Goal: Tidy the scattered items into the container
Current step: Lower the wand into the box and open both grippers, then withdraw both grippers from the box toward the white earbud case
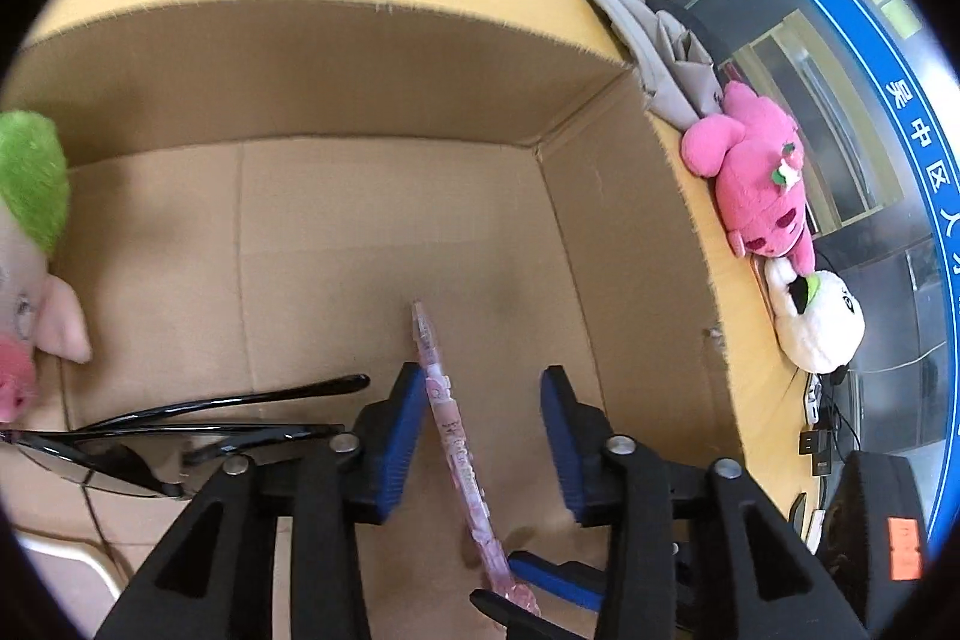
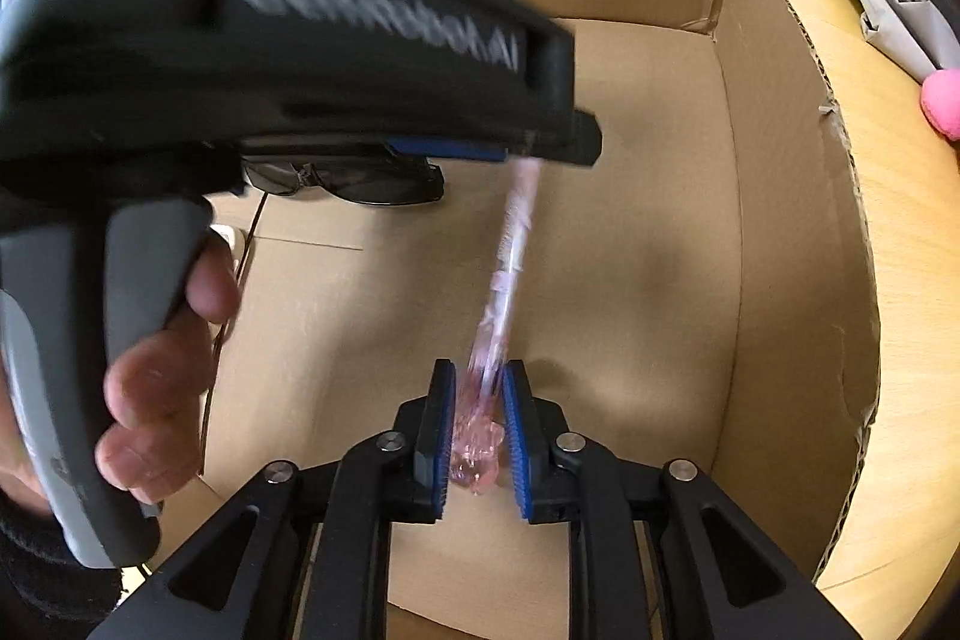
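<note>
A pink patterned pen (image 1: 447, 430) runs between the pads of my left gripper (image 1: 480, 388), which is open above the cardboard box (image 1: 360, 220). My right gripper (image 2: 477, 388) is shut on the pen (image 2: 510, 250) at its clear pink ornament end and holds it over the box floor (image 2: 630, 280). The left gripper's body (image 2: 270, 58) fills the upper left of the right wrist view. Black sunglasses (image 1: 180, 448) lie in the box at the left, also showing in the right wrist view (image 2: 372, 187). A plush with green hair (image 1: 30, 220) sits in the box's left side.
On the wooden table right of the box lie a pink plush (image 1: 756, 178), a white panda plush (image 1: 816, 322) and folded grey cloth (image 1: 660, 52). Cables and black gear (image 1: 870, 508) sit at the table's right edge.
</note>
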The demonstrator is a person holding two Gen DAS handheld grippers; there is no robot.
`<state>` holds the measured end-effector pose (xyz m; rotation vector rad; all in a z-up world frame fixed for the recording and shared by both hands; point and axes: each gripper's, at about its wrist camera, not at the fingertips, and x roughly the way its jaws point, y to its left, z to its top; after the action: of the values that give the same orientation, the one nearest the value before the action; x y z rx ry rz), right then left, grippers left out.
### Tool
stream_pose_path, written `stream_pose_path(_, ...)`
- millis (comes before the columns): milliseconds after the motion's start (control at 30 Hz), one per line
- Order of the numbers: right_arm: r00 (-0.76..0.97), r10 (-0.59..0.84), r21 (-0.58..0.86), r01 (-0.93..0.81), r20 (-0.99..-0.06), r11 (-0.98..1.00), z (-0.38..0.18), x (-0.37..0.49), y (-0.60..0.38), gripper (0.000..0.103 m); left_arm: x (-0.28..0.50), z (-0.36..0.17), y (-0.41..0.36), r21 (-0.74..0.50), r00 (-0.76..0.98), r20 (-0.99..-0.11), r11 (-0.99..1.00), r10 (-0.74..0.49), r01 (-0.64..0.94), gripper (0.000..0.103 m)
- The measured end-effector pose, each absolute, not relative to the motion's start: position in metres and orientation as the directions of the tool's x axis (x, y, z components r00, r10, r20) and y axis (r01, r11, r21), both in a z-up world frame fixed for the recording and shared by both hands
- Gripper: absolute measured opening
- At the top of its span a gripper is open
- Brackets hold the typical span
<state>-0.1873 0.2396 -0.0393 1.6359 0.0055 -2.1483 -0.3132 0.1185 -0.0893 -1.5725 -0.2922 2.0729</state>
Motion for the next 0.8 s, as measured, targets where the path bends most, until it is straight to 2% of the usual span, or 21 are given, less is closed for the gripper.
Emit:
stream_pose_path(67, -0.214, -0.342, 0.26, 0.335, -0.915, -0.906, -0.037, -0.185, 0.241, 0.038, -0.312, -0.082, 0.117, -0.45, -0.207, -0.834, -0.848, 0.511, -0.281, 0.039)
stream_pose_path(133, -0.228, -0.344, 0.26, 0.331, -0.911, -0.907, -0.033, -0.182, 0.242, 0.046, -0.309, -0.075, 0.115, -0.443, -0.221, -0.832, -0.849, 0.509, -0.287, 0.039)
stream_pose_path(200, -0.238, -0.357, 0.268, 0.337, -0.903, -0.902, -0.027, -0.177, 0.241, 0.047, -0.304, -0.065, 0.113, -0.444, -0.241, -0.822, -0.846, 0.516, -0.296, 0.039)
stream_pose_path(233, -0.247, -0.36, 0.267, 0.343, -0.9, -0.901, -0.022, -0.174, 0.241, 0.052, -0.301, -0.058, 0.111, -0.439, -0.256, -0.818, -0.846, 0.516, -0.302, 0.039)
stream_pose_path(333, -0.306, -0.339, 0.219, 0.367, -0.89, -0.904, -0.004, -0.16, 0.239, 0.077, -0.286, -0.031, 0.106, -0.422, -0.306, -0.796, -0.842, 0.521, -0.336, 0.039)
stream_pose_path(367, -0.325, -0.337, 0.207, 0.375, -0.884, -0.904, 0.002, -0.154, 0.239, 0.082, -0.279, -0.019, 0.103, -0.412, -0.33, -0.786, -0.841, 0.523, -0.351, 0.039)
stream_pose_path(467, -0.383, -0.368, 0.221, 0.375, -0.847, -0.9, 0.022, -0.129, 0.244, 0.089, -0.253, 0.022, 0.088, -0.384, -0.411, -0.746, -0.842, 0.525, -0.379, 0.044)
stream_pose_path(533, -0.44, -0.374, 0.218, 0.363, -0.816, -0.906, 0.037, -0.11, 0.242, 0.093, -0.23, 0.05, 0.075, -0.364, -0.474, -0.706, -0.844, 0.526, -0.394, 0.065)
stream_pose_path(633, -0.503, -0.389, 0.229, 0.351, -0.772, -0.908, 0.052, -0.094, 0.26, 0.098, -0.185, 0.086, 0.051, -0.335, -0.555, -0.637, -0.841, 0.535, -0.426, 0.078)
stream_pose_path(800, -0.561, -0.406, 0.237, 0.351, -0.721, -0.906, 0.064, -0.058, 0.26, 0.098, -0.096, 0.096, 0.007, -0.217, -0.695, -0.584, -0.905, 0.421, -0.366, 0.078)
